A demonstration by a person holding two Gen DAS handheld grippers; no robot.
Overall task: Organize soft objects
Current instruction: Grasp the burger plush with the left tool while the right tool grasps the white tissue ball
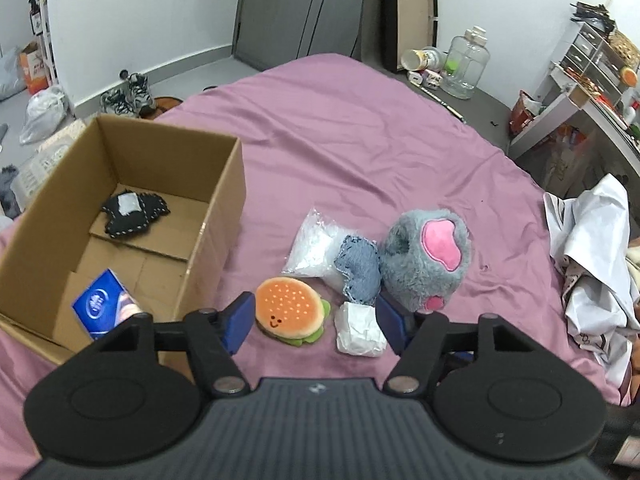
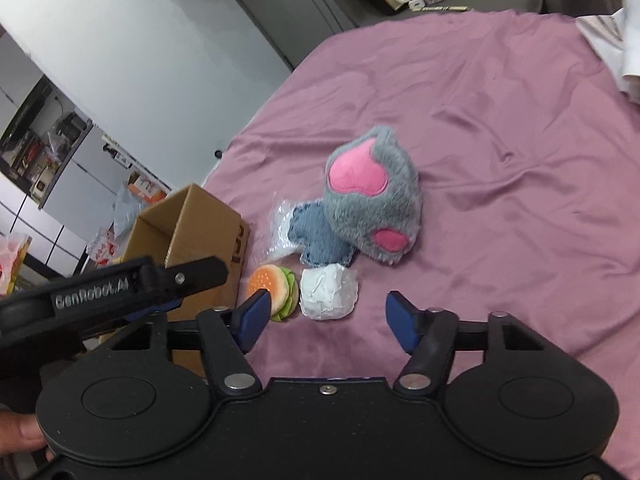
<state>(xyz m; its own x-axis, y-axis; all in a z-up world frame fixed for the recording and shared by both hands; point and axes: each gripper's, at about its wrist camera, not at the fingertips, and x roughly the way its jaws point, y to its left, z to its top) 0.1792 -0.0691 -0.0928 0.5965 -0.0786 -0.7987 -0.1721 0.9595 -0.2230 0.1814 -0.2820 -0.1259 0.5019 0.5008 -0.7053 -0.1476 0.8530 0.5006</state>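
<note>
Left gripper (image 1: pixel 314 320): jaws spread, nothing pinched; burger plush (image 1: pixel 291 311) and white packet (image 1: pixel 359 330) lie between its fingertips, cardboard box (image 1: pixel 216 216) to its left. Right gripper (image 2: pixel 325 316): jaws spread, empty; the packet just ahead, grey paw plush (image 2: pixel 374 196) beyond.

Bedspread: a rumpled mauve sheet (image 1: pixel 380 128) covers the bed.
Floor, far left: worn sneakers (image 1: pixel 130 94) beside a white plastic bag (image 1: pixel 42 114).
Bedside surface: clear plastic jar (image 1: pixel 466 64), tipped paper cup (image 1: pixel 416 60).
Right edge: crumpled white cloth (image 1: pixel 592 248).
</note>
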